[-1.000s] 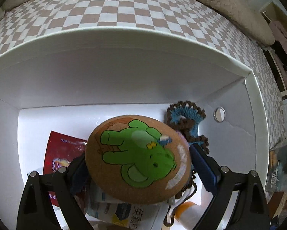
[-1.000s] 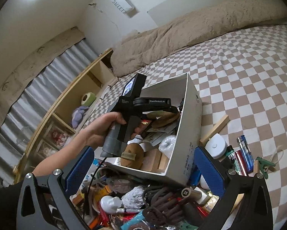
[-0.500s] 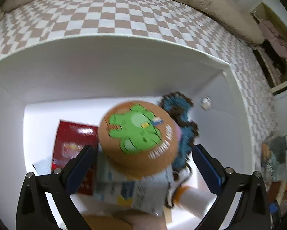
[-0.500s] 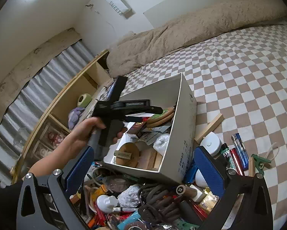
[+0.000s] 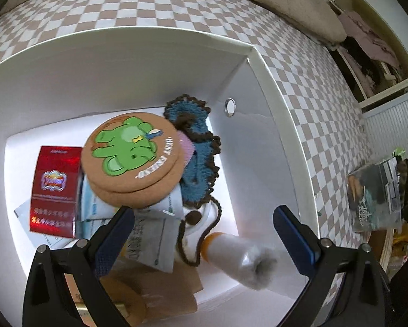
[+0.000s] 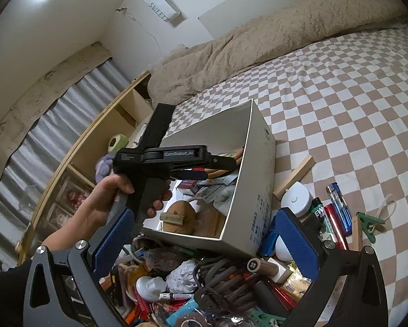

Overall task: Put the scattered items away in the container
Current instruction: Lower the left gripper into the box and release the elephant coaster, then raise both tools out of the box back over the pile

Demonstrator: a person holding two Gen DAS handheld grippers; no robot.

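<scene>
A bed (image 6: 340,87) with a brown-and-white checked cover carries the white box (image 6: 261,190), a beige blanket (image 6: 258,43) heaped along its far edge; a wooden shelf (image 6: 106,136) stands to the left. The left gripper (image 5: 202,226), held in a hand (image 6: 108,201), hangs over the box with its jaws spread wide and nothing between them, having just been opening. Below it the cork coaster (image 5: 131,147) with a green elephant lies flat on a second cork disc inside the box, on top of white paper packets (image 5: 155,234); a red packet (image 5: 55,188) lies to its left, a blue crocheted piece (image 5: 197,160) to its right, a white tube (image 5: 239,256) nearer. The right gripper (image 6: 204,242) hovers over the scattered pile (image 6: 204,280) near the box, jaws apart and empty; lighters (image 6: 337,207) and a wooden block (image 6: 294,175) lie to the box's right.
</scene>
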